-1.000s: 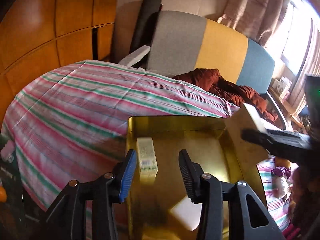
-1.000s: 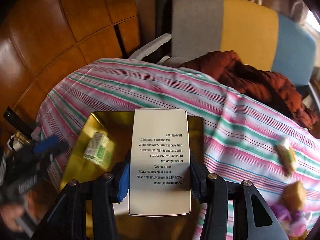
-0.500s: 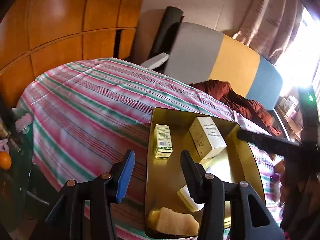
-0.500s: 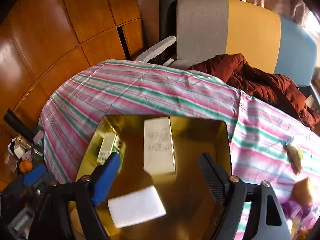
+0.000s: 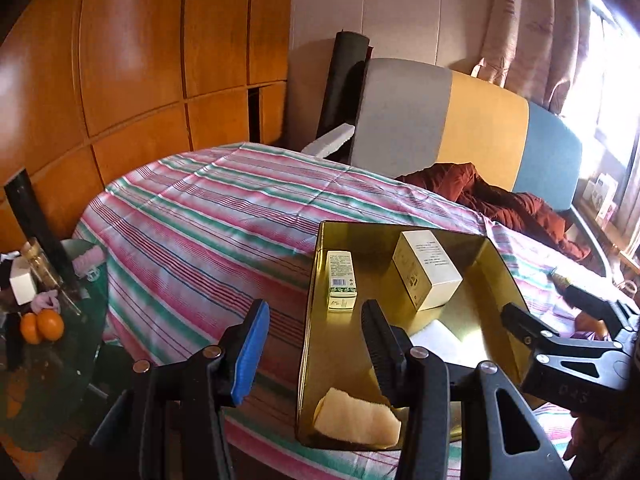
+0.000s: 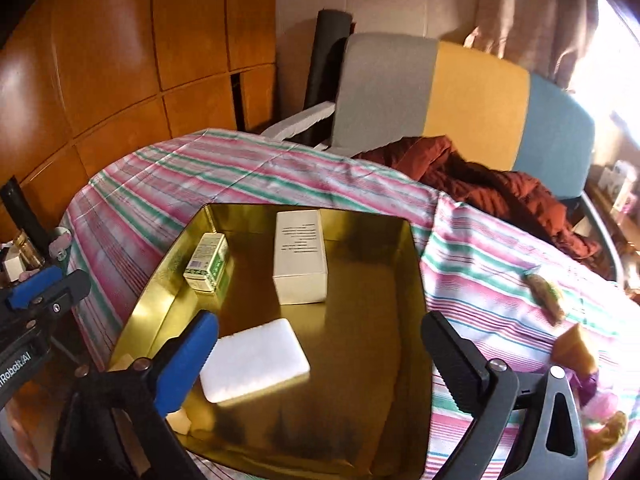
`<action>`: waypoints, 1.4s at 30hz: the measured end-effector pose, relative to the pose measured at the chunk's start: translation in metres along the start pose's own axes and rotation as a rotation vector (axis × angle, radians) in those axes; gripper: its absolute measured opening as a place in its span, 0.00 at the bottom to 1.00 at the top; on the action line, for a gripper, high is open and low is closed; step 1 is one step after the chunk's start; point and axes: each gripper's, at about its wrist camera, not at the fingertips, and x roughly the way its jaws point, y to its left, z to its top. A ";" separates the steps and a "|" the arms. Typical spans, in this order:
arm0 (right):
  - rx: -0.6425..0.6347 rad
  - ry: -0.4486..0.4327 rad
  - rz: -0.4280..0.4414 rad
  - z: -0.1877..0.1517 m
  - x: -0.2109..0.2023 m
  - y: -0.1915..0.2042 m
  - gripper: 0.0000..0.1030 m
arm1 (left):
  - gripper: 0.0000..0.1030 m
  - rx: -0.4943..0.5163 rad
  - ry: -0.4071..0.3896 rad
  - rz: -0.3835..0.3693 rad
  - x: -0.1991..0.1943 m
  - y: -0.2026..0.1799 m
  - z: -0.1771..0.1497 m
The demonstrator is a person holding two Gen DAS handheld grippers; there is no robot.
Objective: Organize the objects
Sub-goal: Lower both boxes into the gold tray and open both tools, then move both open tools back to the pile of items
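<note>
A gold tray (image 6: 416, 280) sits on the striped tablecloth. In it lie a cream box (image 6: 300, 260), a small green-and-white box (image 6: 206, 262), a flat white block (image 6: 254, 360) and a yellowish sponge piece (image 5: 356, 416). My right gripper (image 6: 320, 360) hovers over the tray's near half with its jaws opening wide. The white block lies below and between them, untouched. My left gripper (image 5: 316, 350) is open and holds nothing. It hangs over the tray's (image 5: 312, 320) left wall, short of the small box (image 5: 340, 280) and the cream box (image 5: 426, 276).
A chair (image 6: 472, 96) with a grey, yellow and blue back stands behind the table, with a rust jacket (image 6: 492, 192) on it. A wrapped snack (image 6: 546, 294) and a doll (image 6: 580, 352) lie right of the tray. Oranges (image 5: 42, 326) sit on a glass side table at the left.
The right gripper let go of the cream box, which now lies in the tray, and drew back with its jaws spread. The left gripper pulled back to the left and widened slightly.
</note>
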 end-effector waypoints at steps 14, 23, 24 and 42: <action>0.005 -0.032 -0.027 -0.031 -0.023 -0.014 1.00 | 0.48 0.020 -0.038 0.052 -0.020 -0.006 -0.006; 0.038 -0.028 -0.055 -0.048 -0.027 -0.028 1.00 | 0.48 0.066 -0.035 0.036 -0.024 -0.019 -0.008; 0.040 -0.028 -0.057 -0.049 -0.028 -0.029 1.00 | 0.48 0.069 -0.034 0.035 -0.024 -0.020 -0.008; 0.088 -0.021 -0.050 -0.064 -0.037 -0.058 1.00 | 0.48 0.167 -0.024 -0.008 -0.031 -0.052 -0.016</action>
